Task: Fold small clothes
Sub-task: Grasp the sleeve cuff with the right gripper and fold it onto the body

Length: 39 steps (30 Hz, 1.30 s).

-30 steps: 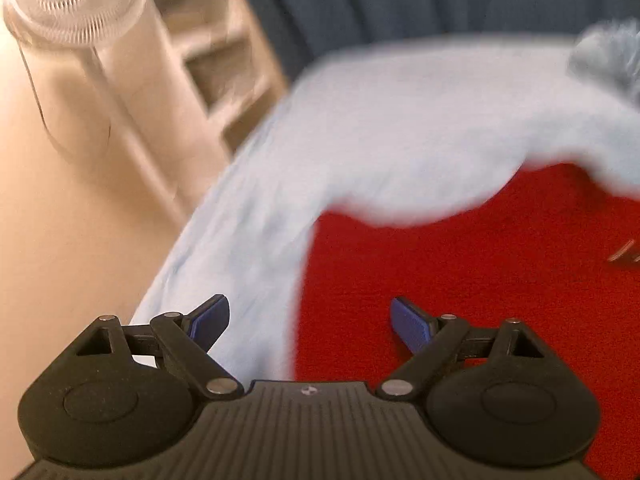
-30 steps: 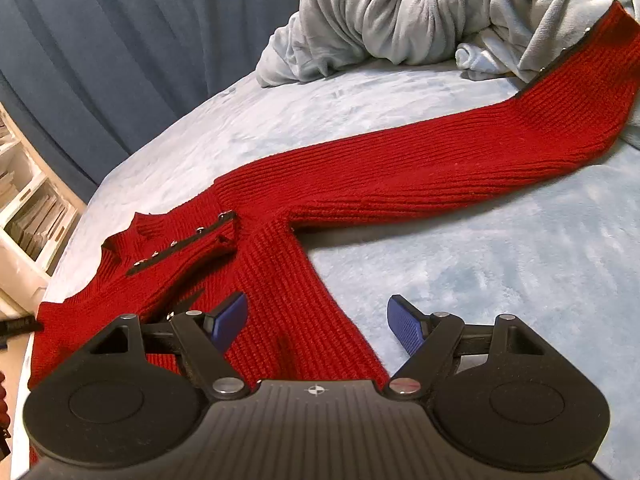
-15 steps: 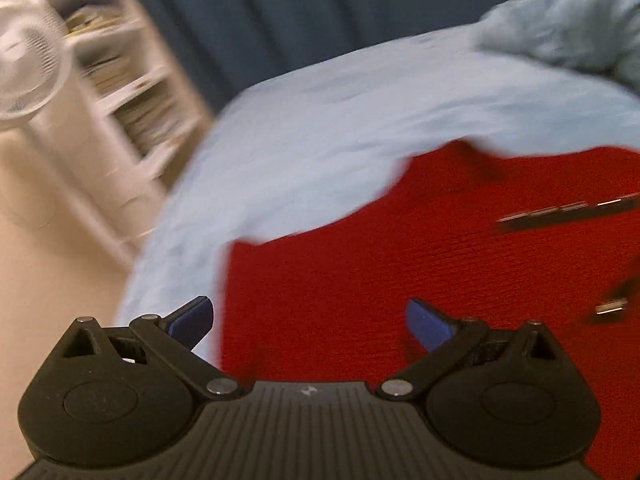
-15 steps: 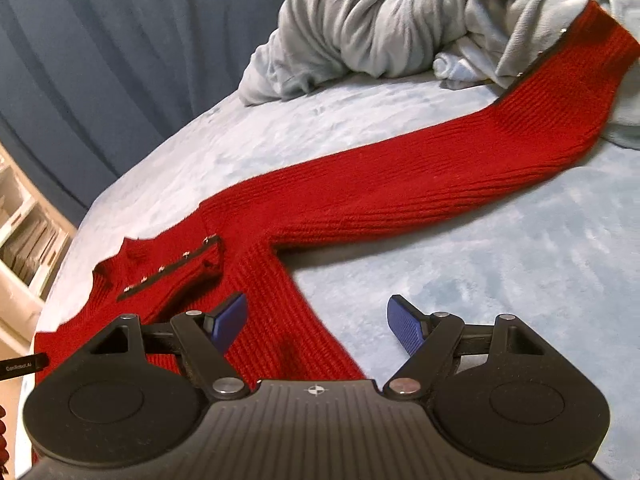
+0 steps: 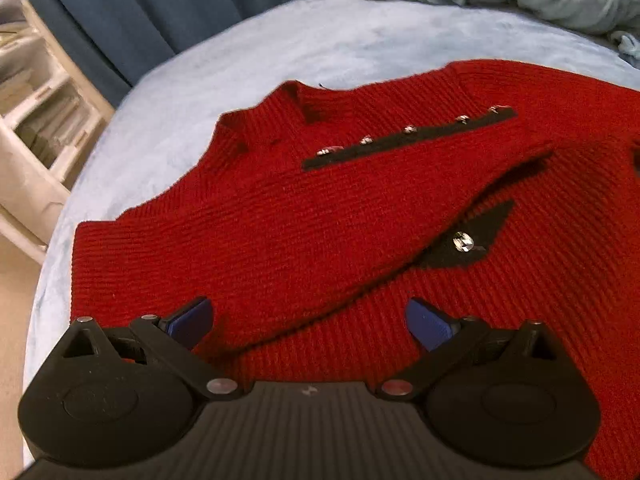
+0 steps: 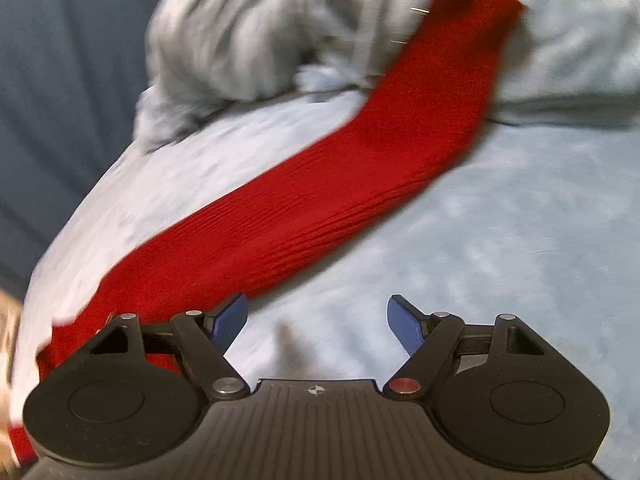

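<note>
A red knit sweater (image 5: 320, 216) lies flat on a light blue bed cover (image 5: 280, 60), collar toward the far side, with a black button strip (image 5: 408, 136) on its shoulder. One sleeve is folded across the chest, its black cuff (image 5: 468, 240) showing. My left gripper (image 5: 308, 320) is open and empty just above the sweater body. In the right wrist view the other sleeve (image 6: 340, 184) stretches out diagonally to the upper right. My right gripper (image 6: 318, 324) is open and empty over the bed cover, beside that sleeve.
A crumpled grey-blue blanket (image 6: 240, 48) lies at the far end of the bed, under the sleeve's end. Dark blue curtains (image 5: 140, 12) hang behind. A white shelf unit (image 5: 36, 120) stands left of the bed edge.
My left gripper swung right from the bed's edge to over the sweater body. My right gripper moved right along the stretched sleeve, away from the body. Both stayed open.
</note>
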Each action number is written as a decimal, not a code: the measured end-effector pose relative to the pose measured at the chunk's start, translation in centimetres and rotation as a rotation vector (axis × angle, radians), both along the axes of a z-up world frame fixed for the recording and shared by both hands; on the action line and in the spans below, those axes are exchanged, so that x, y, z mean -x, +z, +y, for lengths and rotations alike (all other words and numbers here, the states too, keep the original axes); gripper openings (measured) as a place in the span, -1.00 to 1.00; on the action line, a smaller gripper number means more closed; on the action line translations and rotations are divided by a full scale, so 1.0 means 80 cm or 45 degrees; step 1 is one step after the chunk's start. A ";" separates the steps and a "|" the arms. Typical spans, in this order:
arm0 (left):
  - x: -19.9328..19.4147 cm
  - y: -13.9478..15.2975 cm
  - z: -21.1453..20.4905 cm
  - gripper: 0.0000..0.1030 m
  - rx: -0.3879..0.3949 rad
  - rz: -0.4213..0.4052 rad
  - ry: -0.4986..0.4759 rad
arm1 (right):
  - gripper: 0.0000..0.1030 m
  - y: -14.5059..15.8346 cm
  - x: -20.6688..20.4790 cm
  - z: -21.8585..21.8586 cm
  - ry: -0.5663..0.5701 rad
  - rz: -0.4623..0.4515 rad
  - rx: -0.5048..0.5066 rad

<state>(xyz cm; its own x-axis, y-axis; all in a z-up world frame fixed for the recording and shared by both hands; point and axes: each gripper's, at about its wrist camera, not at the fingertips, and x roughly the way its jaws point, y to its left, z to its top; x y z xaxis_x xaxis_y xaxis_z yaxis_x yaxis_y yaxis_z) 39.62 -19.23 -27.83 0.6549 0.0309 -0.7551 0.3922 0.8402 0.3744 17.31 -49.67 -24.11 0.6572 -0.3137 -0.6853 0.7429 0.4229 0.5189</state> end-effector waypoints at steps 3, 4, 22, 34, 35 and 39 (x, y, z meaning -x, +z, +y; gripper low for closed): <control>0.026 0.037 0.018 0.99 0.035 -0.067 -0.014 | 0.54 -0.006 0.025 -0.037 -0.159 -0.110 -0.124; 0.036 0.050 0.026 0.99 0.046 -0.075 -0.017 | 0.54 -0.009 0.031 -0.048 -0.190 -0.138 -0.147; 0.172 0.155 0.261 0.99 0.294 -0.005 0.476 | -0.72 0.073 -0.039 -0.132 -0.062 -0.243 0.045; 0.199 0.187 0.334 0.99 0.315 -0.106 0.599 | -0.71 0.212 -0.218 0.202 0.752 -0.368 0.692; 0.202 0.186 0.342 0.99 0.311 -0.113 0.621 | -0.63 0.203 -0.226 0.249 0.861 -0.373 0.740; 0.205 0.188 0.374 0.99 0.306 -0.124 0.694 | -0.03 0.113 -0.224 0.399 1.387 -0.134 0.835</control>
